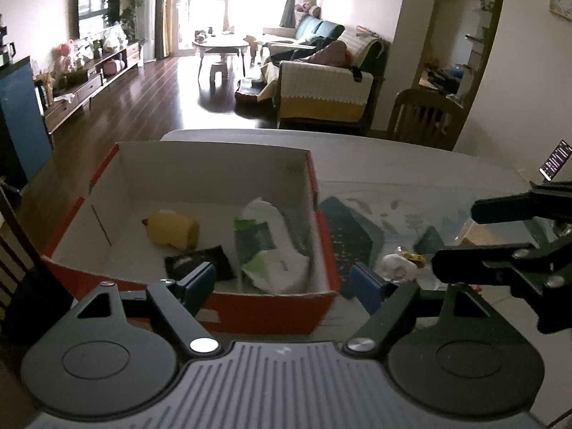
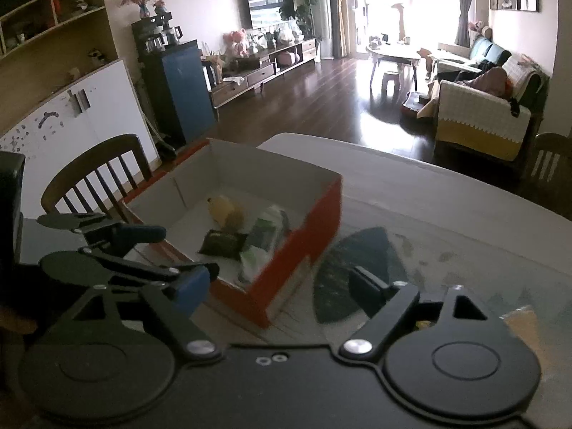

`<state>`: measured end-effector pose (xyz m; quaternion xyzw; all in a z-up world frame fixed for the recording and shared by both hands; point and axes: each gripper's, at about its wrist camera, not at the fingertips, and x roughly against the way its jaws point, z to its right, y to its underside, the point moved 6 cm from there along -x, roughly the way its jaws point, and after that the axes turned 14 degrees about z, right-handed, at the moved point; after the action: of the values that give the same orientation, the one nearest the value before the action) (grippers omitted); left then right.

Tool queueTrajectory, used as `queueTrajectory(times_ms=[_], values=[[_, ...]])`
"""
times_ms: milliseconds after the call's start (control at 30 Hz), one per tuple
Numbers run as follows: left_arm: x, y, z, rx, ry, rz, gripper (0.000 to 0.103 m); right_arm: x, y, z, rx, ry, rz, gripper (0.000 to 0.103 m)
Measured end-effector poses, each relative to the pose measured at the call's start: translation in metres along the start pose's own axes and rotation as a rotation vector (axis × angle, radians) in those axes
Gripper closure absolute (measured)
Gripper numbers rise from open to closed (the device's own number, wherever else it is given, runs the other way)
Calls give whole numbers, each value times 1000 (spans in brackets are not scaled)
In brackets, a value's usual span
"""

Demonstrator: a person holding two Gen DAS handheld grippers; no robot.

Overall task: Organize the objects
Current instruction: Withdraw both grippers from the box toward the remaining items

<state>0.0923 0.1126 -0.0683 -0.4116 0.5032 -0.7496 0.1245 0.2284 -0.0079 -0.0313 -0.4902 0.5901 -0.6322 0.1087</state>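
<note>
A red cardboard box [image 1: 250, 307] with a white inside stands on the grey table [image 1: 393, 168]. In it lie a yellow soft toy [image 1: 173, 230], a white and green packet [image 1: 271, 250] and a black packet [image 1: 200, 262]. My left gripper [image 1: 283, 284] hovers open over the box's near wall, nothing between its blue pads. In the right wrist view the box [image 2: 296, 250] lies ahead to the left, and my right gripper [image 2: 277, 284] is open and empty beside its right wall. The left gripper [image 2: 182, 250] shows at the left there. The right gripper [image 1: 454, 236] juts in from the right.
Right of the box lie a dark speckled pouch [image 1: 350, 228], a small white lump [image 1: 395, 266], a small dark packet [image 1: 429, 239] and a tan item [image 1: 479, 236]. A phone [image 1: 556, 161] stands at the far right. A wooden chair [image 2: 96, 178] stands left of the table.
</note>
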Motion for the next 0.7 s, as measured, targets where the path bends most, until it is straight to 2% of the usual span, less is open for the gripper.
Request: queueTrajectory(times_ms=[300, 433, 700], values=[[5, 10, 52, 23, -1, -8, 15, 35, 16, 42, 7, 3, 10, 16], [5, 14, 75, 16, 8, -4, 3, 48, 23, 65, 2, 15, 16, 16], [-3, 29, 116, -19, 15, -17, 1, 74, 44, 125, 1, 75, 13, 16]])
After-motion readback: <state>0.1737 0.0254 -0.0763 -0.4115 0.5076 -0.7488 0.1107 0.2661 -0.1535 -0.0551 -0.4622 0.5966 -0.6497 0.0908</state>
